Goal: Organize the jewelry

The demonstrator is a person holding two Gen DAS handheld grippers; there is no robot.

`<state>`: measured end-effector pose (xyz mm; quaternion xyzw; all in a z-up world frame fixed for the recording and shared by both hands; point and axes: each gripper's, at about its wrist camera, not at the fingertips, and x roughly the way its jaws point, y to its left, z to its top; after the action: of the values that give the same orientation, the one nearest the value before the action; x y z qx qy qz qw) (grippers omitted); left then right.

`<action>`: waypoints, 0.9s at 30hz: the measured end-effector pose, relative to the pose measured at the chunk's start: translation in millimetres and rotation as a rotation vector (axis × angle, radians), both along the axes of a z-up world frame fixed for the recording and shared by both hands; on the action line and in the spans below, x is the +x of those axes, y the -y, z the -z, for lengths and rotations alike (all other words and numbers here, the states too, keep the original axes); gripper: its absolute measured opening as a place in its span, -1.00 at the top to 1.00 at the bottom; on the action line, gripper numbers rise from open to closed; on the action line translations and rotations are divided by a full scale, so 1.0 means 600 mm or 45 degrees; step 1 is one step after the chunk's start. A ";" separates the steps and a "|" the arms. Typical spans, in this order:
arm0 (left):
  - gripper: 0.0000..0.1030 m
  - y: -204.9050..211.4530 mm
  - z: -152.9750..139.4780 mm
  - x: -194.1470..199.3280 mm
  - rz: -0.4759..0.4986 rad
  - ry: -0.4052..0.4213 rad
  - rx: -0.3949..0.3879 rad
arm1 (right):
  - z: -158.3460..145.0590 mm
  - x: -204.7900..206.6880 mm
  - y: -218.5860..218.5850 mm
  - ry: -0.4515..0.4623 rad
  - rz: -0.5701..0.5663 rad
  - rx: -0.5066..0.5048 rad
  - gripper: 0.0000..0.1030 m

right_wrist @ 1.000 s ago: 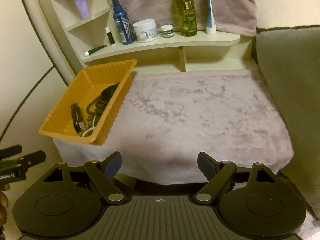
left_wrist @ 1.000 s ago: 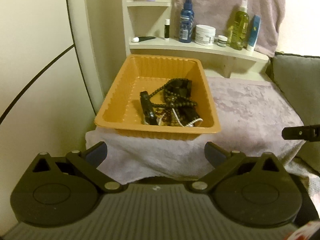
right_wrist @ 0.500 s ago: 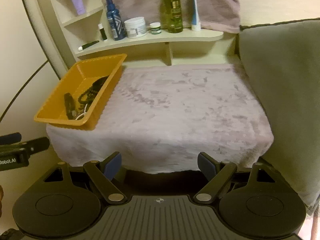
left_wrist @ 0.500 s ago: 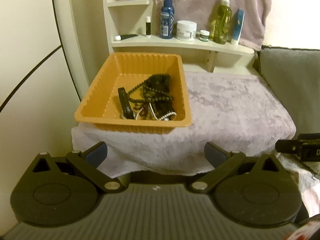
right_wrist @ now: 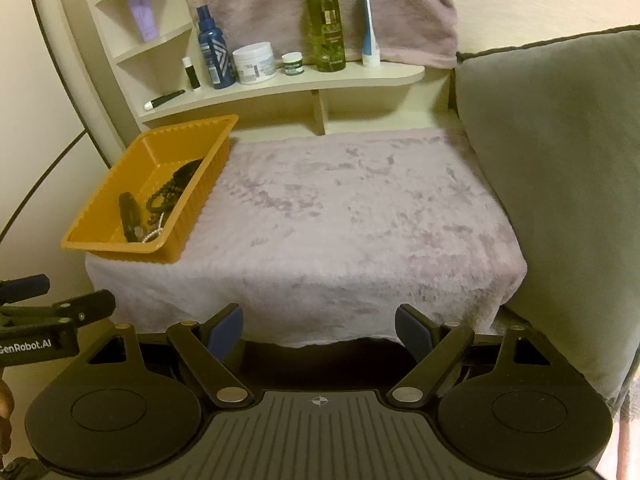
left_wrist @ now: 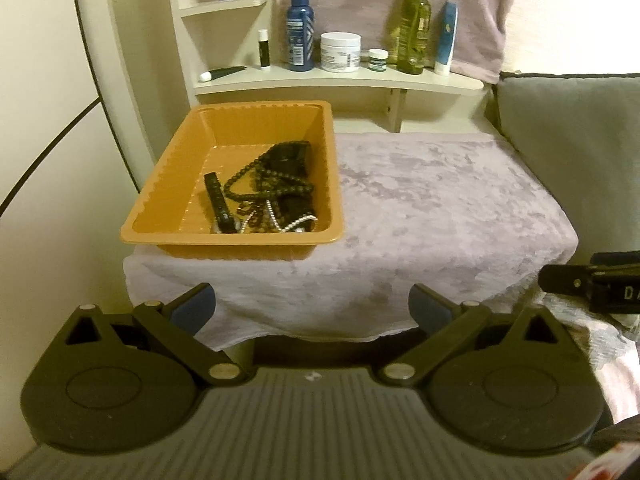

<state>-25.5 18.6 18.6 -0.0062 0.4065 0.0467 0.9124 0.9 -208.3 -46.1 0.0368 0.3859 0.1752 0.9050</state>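
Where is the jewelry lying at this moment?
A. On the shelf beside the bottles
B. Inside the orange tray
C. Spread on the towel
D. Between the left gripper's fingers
B: the beads and chains lie piled inside the orange tray; the towel beside it is bare.

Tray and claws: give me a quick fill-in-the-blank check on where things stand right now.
1. The jewelry lies piled inside the ____ tray.
2. The tray sits on the ____ side of the towel in both views.
3. Both the left claw and the right claw are ____, holding nothing.
4. The blue spray bottle stands on the ____ behind the tray.

Missing words: orange; left; open; shelf
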 end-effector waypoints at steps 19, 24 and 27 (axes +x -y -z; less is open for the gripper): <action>-0.99 0.004 0.003 0.001 0.006 0.006 -0.004 | 0.001 0.000 -0.003 -0.007 -0.020 -0.008 -0.61; -0.99 0.007 0.003 0.000 0.007 0.010 -0.006 | 0.001 0.000 -0.003 -0.008 -0.020 -0.008 -0.61; -0.99 0.006 0.003 0.000 0.008 0.009 -0.005 | 0.002 0.000 -0.002 -0.007 -0.020 -0.007 -0.61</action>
<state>-25.5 14.9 16.7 -0.0068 0.4035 0.0430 0.9139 1.0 -206.9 -47.5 0.0317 0.3893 0.1810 0.9026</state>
